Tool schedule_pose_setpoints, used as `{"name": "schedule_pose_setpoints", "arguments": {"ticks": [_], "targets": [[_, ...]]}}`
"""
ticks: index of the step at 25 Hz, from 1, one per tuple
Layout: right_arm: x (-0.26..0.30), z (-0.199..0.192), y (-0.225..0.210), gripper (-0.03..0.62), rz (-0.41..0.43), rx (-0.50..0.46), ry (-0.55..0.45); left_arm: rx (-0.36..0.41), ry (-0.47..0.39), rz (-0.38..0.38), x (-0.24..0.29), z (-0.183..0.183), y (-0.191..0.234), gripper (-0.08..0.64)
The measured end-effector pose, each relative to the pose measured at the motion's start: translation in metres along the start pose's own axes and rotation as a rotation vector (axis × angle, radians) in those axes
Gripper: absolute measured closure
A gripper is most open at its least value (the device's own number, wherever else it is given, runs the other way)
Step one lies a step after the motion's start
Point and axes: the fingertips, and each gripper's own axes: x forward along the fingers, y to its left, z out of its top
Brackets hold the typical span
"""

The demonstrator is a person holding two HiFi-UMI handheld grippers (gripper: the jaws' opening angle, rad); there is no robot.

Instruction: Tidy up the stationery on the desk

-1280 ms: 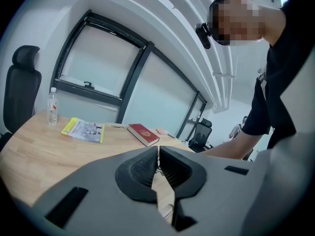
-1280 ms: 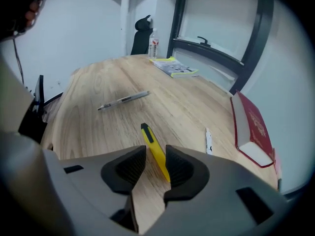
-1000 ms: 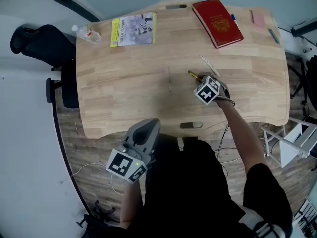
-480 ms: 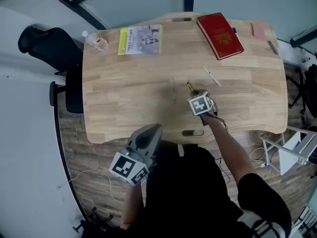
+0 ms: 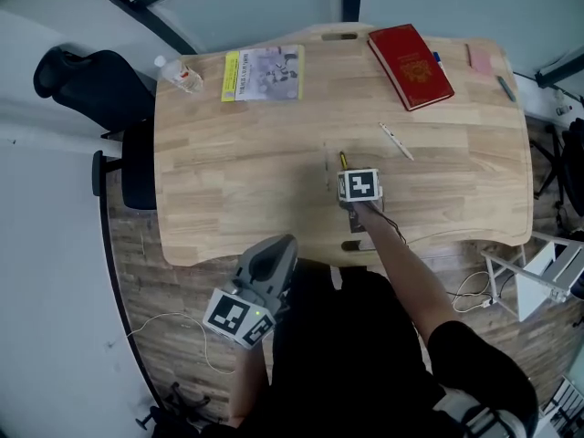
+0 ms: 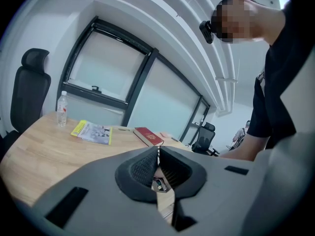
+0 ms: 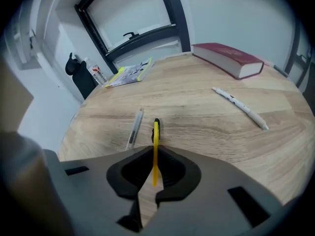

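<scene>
Right gripper view: the right gripper [image 7: 155, 151] has just been closing its fingers, which now pinch a slim yellow pen [image 7: 156, 131] toward its rear. The pen's tip juts forward over the middle of the desk [image 7: 206, 127], near a grey pen [image 7: 134, 128] lying flat. Judgement: light, stiff, smooth barrel; it could pivot or slip in an end pinch, so a mid-barrel hold looks safer. Left gripper [image 6: 158, 154]: fingers pressed together, nothing between them, held back from the desk's near edge.
</scene>
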Motion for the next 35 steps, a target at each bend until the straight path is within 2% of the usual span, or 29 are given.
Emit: {"name": "schedule_pose_setpoints", "arguments": {"ticks": [6, 11, 14, 25, 33, 35], "targets": [[0.011, 0.007, 0.008, 0.549, 0.041, 0.151, -0.035, -0.007, -0.002, 0.012, -0.007, -0.001, 0.012, 0.52], [0.013, 0.005, 0.011, 0.541, 0.034, 0.15, -0.038, 0.003, 0.008, 0.009, -0.011, 0.002, 0.022, 0.52], [0.011, 0.004, 0.012, 0.514, 0.015, 0.134, -0.041, 0.011, 0.016, -0.001, -0.011, 0.004, 0.025, 0.52], [-0.006, 0.01, 0.006, 0.503, -0.024, 0.022, -0.079, 0.034, 0.015, -0.028, -0.004, 0.014, 0.024, 0.52], [-0.028, 0.029, -0.012, 0.483, -0.025, -0.197, -0.165, 0.04, 0.014, -0.027, 0.012, 0.015, 0.011, 0.52], [-0.036, 0.029, -0.016, 0.483, -0.016, -0.286, -0.166, 0.04, 0.012, -0.029, 0.017, 0.014, 0.005, 0.52]]}}
